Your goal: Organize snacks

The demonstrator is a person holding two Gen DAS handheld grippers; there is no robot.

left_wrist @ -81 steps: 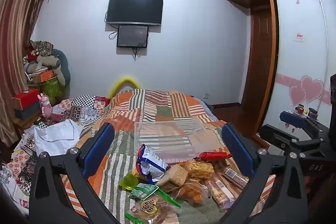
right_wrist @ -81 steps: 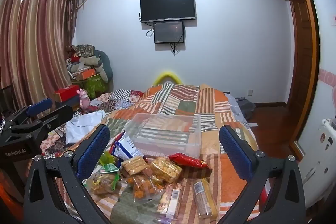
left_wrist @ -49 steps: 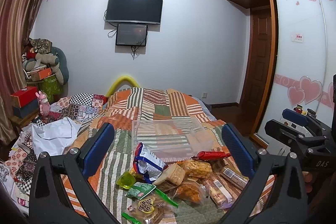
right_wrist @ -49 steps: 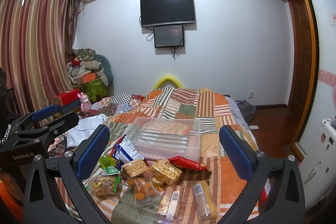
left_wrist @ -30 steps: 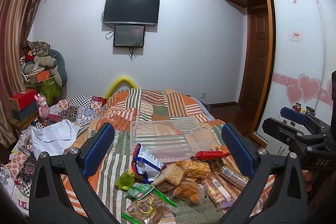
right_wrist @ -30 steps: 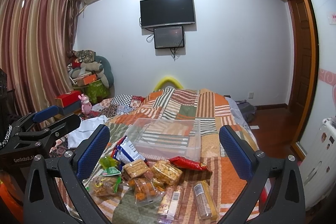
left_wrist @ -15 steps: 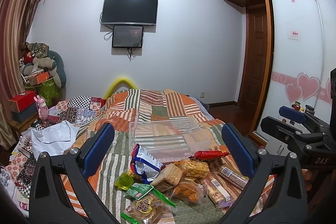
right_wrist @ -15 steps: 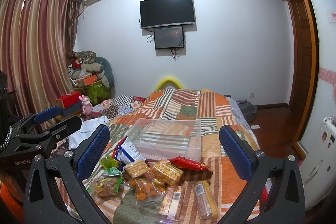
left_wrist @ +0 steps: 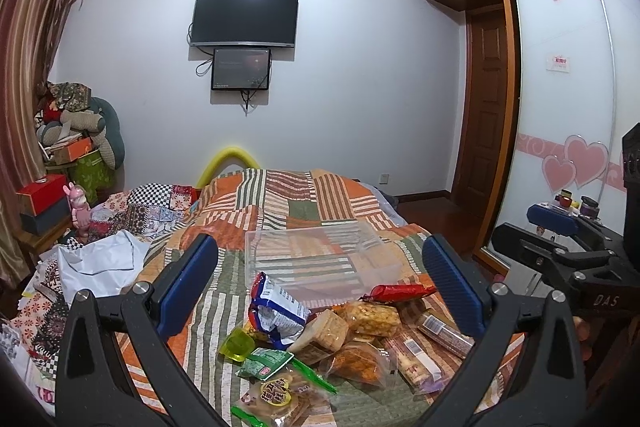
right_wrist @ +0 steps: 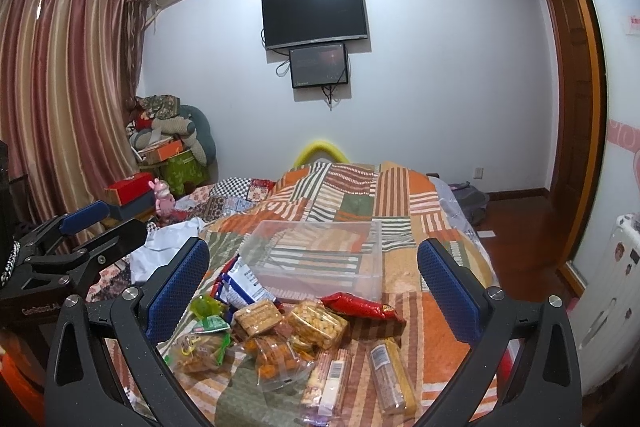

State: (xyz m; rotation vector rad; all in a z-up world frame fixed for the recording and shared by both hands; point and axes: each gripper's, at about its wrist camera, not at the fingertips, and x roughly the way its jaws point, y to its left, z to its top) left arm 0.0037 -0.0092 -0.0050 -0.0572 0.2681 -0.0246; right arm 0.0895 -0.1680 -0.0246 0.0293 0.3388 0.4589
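Observation:
A pile of packaged snacks (left_wrist: 344,327) lies on the near end of a patchwork bedspread (left_wrist: 280,199): a blue and white bag (left_wrist: 276,307), a red packet (left_wrist: 400,291), green packets and clear-wrapped biscuits. Behind the pile sits an empty clear plastic box (left_wrist: 316,255). My left gripper (left_wrist: 318,291) hovers open above the pile, holding nothing. In the right wrist view the same snacks (right_wrist: 304,331), red packet (right_wrist: 360,307) and clear box (right_wrist: 324,255) appear, and my right gripper (right_wrist: 312,287) is open and empty above them. Each gripper shows at the edge of the other's view.
A white cloth (left_wrist: 100,263) and patterned bedding lie left of the bedspread. Boxes, a pink toy (left_wrist: 80,205) and stuffed items crowd the left corner by the curtain. A wardrobe with heart stickers (left_wrist: 576,163) and a wooden door stand on the right. A TV (left_wrist: 245,17) hangs on the far wall.
Both views have drifted slightly, with the snack pile and box staying put. Both grippers stay open and empty.

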